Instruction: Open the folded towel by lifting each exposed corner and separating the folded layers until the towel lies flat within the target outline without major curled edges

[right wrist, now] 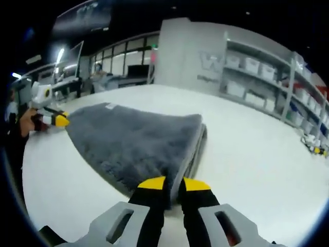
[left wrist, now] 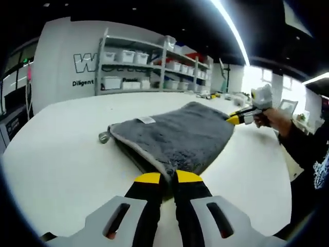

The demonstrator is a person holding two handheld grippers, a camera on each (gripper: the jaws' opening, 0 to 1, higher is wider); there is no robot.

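The towel [left wrist: 175, 136] lies folded on the white table [left wrist: 56, 154], straight ahead of both sets of jaws, and each gripper has one of its corners. In the left gripper view the left gripper [left wrist: 169, 178] has its yellow-tipped jaws drawn narrow on the near corner, grey pile caught between the tips; from there the fold edge runs away to the jaws' left, past a small loop [left wrist: 104, 137] and a white label [left wrist: 146, 120], and the other gripper bites the far corner up to the jaws' right. In the right gripper view the right gripper [right wrist: 174, 183] is likewise pinched narrow on the near corner, the stacked layers showing as a thick edge just right of the jaws, with the other gripper at the far corner to the left. To do this step well, I judge, each pinch should take the top layer only. Lift both corners together, keep the cloth taut between them, and peel it away from the fold.
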